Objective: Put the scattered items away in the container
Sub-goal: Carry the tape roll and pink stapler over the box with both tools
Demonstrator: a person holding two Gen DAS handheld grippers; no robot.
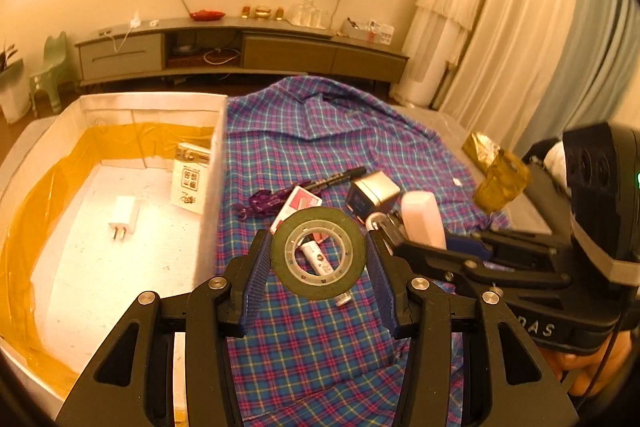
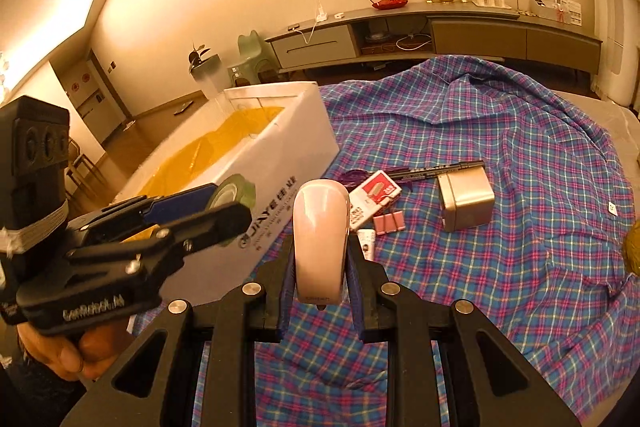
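The left gripper clamps a green tape roll beside the white box; the right gripper pinches a pink case above the checked cloth.

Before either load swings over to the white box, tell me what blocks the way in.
Only the white box's near wall. The tape roll in the left gripper and the pink case in the right gripper must clear it; the top is open.

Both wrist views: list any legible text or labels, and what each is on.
"JIAY": side of white foam box; the smaller print below is blurred.
"GenRobot.AI": left gripper body.
"DAS": partial lettering on right gripper body.
Red seal characters: paper packet in box, unreadable.
Red card, marker: too small.
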